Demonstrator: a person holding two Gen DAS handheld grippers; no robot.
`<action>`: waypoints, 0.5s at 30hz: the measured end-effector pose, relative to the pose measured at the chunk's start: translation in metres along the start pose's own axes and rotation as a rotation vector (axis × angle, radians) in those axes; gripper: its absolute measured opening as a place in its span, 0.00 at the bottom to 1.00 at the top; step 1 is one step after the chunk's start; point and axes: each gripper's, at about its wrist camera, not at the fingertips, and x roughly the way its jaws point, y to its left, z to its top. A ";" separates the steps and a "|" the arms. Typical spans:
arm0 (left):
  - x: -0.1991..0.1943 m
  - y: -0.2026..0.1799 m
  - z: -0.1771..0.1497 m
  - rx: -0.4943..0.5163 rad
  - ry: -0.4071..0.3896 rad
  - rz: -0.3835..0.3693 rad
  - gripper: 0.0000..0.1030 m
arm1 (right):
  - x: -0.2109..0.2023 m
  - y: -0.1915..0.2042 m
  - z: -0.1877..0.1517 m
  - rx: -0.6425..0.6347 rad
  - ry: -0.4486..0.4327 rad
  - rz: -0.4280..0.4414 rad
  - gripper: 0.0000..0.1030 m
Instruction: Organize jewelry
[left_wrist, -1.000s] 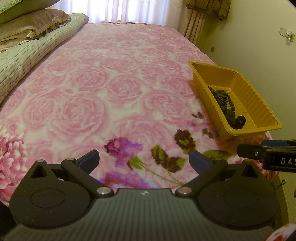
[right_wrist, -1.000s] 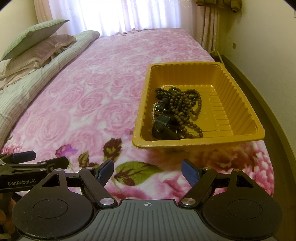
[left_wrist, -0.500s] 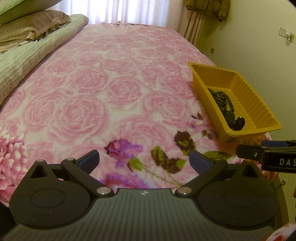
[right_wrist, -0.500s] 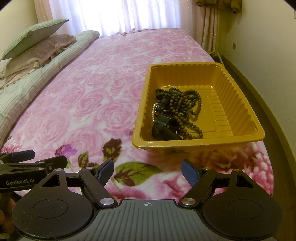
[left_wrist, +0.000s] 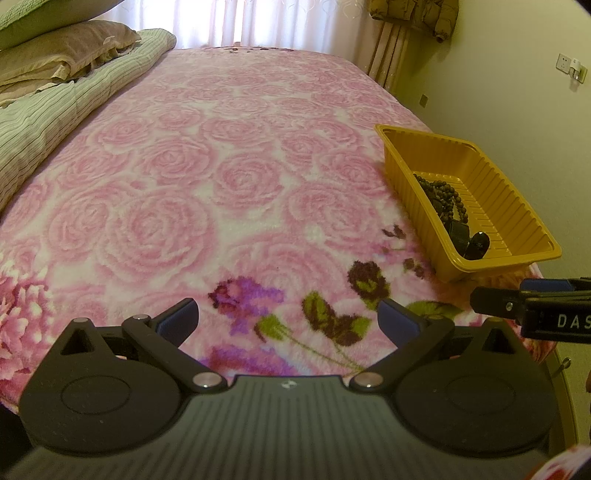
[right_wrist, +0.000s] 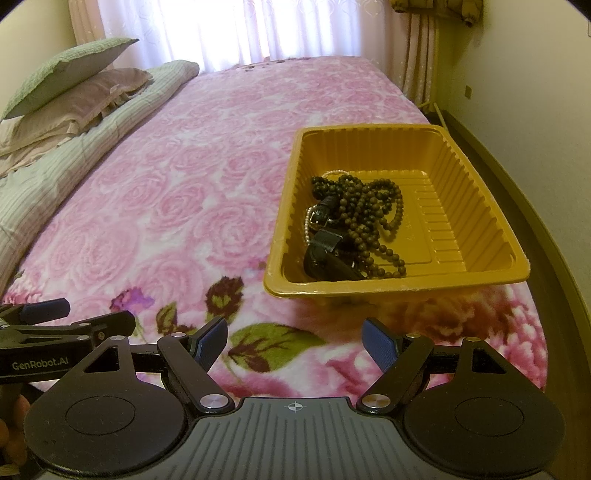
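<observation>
Nothing has moved since the earlier frames: both the left gripper (left_wrist: 288, 317) and right gripper (right_wrist: 294, 341) hover spread and empty over the blanket (left_wrist: 229, 192), the jewelry (right_wrist: 354, 225) heaped in the yellow tray (right_wrist: 480, 221) near the bed's right edge, straight ahead of the nearer right gripper.

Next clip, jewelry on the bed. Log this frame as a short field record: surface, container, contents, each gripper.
surface: pink rose-print blanket on a bed
container: yellow tray, resting on the blanket near its right edge
contents: dark bead necklace, pearl strand and a black strap piece, tangled together in the tray's left half
left gripper: open, nothing between its fingers, over the bare blanket
right gripper: open, nothing held, short of the tray's near rim
bedding: pillows and striped quilt along the left
</observation>
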 end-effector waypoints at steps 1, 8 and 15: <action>0.000 0.000 0.000 0.001 0.000 0.000 1.00 | 0.000 0.000 0.000 0.000 0.000 0.000 0.77; 0.000 0.000 0.000 0.002 -0.002 -0.001 1.00 | 0.000 0.000 0.000 -0.001 -0.001 0.000 0.77; 0.000 0.000 0.001 0.003 -0.002 -0.002 1.00 | 0.001 0.001 0.000 0.000 0.000 0.001 0.77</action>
